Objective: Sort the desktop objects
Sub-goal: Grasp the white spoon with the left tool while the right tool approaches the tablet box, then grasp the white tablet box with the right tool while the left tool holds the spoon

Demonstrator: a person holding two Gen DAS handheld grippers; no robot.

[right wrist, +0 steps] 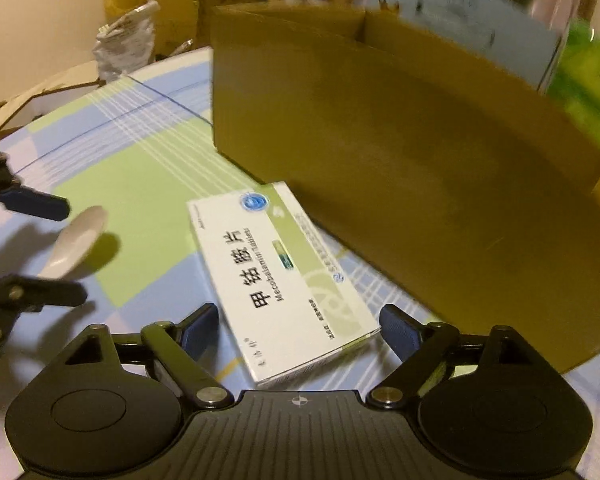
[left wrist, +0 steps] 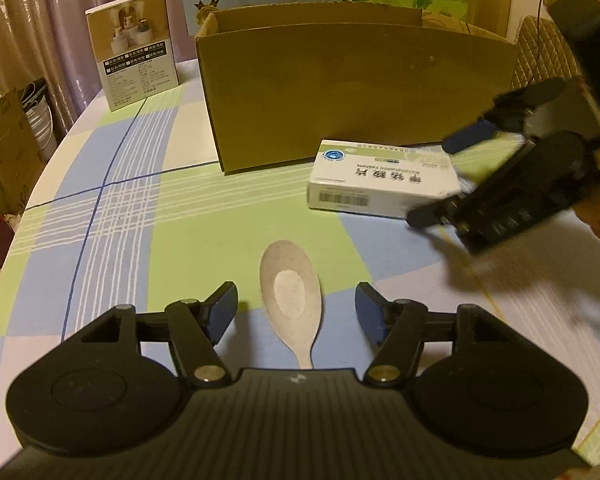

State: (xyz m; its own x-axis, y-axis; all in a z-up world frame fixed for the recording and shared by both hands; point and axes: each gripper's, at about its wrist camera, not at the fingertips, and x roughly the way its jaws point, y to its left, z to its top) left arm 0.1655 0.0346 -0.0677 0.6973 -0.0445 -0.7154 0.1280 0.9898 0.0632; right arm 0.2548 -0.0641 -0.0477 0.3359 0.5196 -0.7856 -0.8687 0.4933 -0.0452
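Evidently both claws stand released. The left gripper (left wrist: pixel 296 312) straddles the spoon (left wrist: pixel 293 300) lying flat on the checked cloth (left wrist: pixel 140 216), pads clear of it. The right gripper (right wrist: pixel 298 334) brackets the near end of the medicine box (right wrist: pixel 280 276), which lies against the cardboard box (right wrist: pixel 420 168). Each should settle lower and square itself before closing, so neither item skids.
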